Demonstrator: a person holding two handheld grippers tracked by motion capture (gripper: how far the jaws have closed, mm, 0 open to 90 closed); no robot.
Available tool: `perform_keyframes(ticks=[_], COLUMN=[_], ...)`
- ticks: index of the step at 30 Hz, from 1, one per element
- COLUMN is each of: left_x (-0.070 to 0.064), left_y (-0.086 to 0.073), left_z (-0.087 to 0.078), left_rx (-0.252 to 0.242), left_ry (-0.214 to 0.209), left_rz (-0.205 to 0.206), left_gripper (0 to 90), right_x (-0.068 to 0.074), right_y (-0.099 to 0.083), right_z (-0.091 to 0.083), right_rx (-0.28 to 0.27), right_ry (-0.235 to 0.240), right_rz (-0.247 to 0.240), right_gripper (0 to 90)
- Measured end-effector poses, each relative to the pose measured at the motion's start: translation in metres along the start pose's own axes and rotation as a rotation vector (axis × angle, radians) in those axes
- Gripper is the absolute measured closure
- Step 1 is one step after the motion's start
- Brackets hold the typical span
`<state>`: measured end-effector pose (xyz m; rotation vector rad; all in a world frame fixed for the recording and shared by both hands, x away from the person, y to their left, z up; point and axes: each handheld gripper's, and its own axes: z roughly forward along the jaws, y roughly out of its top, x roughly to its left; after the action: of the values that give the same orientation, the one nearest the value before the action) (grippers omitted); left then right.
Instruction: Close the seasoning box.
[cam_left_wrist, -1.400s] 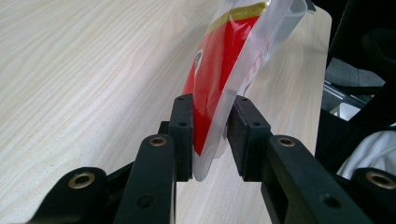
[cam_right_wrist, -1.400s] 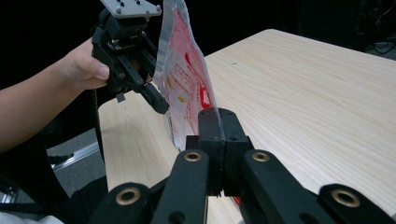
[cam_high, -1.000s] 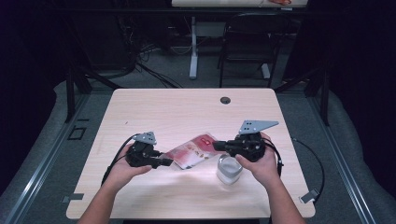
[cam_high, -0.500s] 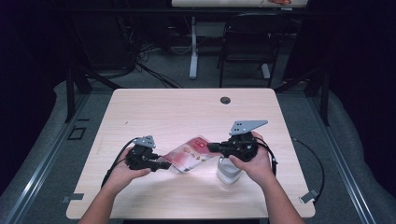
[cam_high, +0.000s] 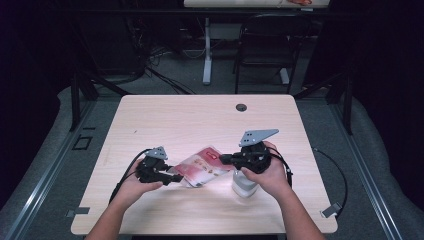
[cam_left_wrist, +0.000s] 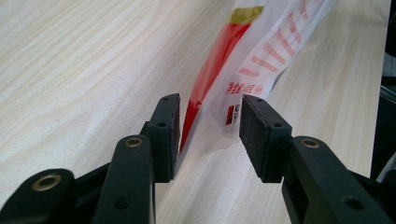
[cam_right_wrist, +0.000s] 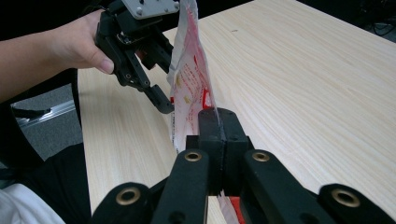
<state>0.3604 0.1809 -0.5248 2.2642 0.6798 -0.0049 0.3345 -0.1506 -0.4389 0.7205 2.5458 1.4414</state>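
Two grippers work one item: a red-and-white printed plastic pouch, held just above the bench near its front edge, at the 6 o'clock side of the surface.

Right gripper: jaws clenched on one edge of the pouch, film pinched flat between the pads. Left gripper: jaws released, spread to either side of the opposite pouch edge, which hangs between them without being clamped.

A white container stands on the bench directly below the right gripper, at roughly 4 o'clock from the pouch.

Recommended procedure for the step in hand, securing the second grip:
1. Hold the right gripper steady to keep the film taut.
2. Centre the pouch edge deep between the left pads.
3. Close squarely; a shallow bite on slick film is likely to slip.
4. Avoid knocking the container.
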Motion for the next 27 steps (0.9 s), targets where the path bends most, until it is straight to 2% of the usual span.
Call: perform_keyframes(ticks=[9,13,18,27], left_x=[0.005,0.004,0.004,0.005], left_y=[-0.003,-0.004,-0.005,-0.008], left_z=[-0.016,-0.021,-0.024,-0.023], left_rx=[-0.052,-0.074,-0.066,-0.034], left_ry=[0.01,0.025,0.035,0.047], left_rz=[-0.026,-0.019,-0.014,-0.014], left_gripper=[59.3,63.0,70.1,74.6], right_x=[0.0,0.002,0.004,0.008], right_y=[0.002,0.004,0.008,0.013], right_z=[0.002,0.003,0.005,0.01], right_rx=[-0.005,-0.004,-0.002,-0.003], right_ry=[-0.001,0.0,-0.001,0.008], right_rz=[-0.001,-0.005,-0.011,-0.018], right_gripper=[90.0,90.0,90.0,89.9])
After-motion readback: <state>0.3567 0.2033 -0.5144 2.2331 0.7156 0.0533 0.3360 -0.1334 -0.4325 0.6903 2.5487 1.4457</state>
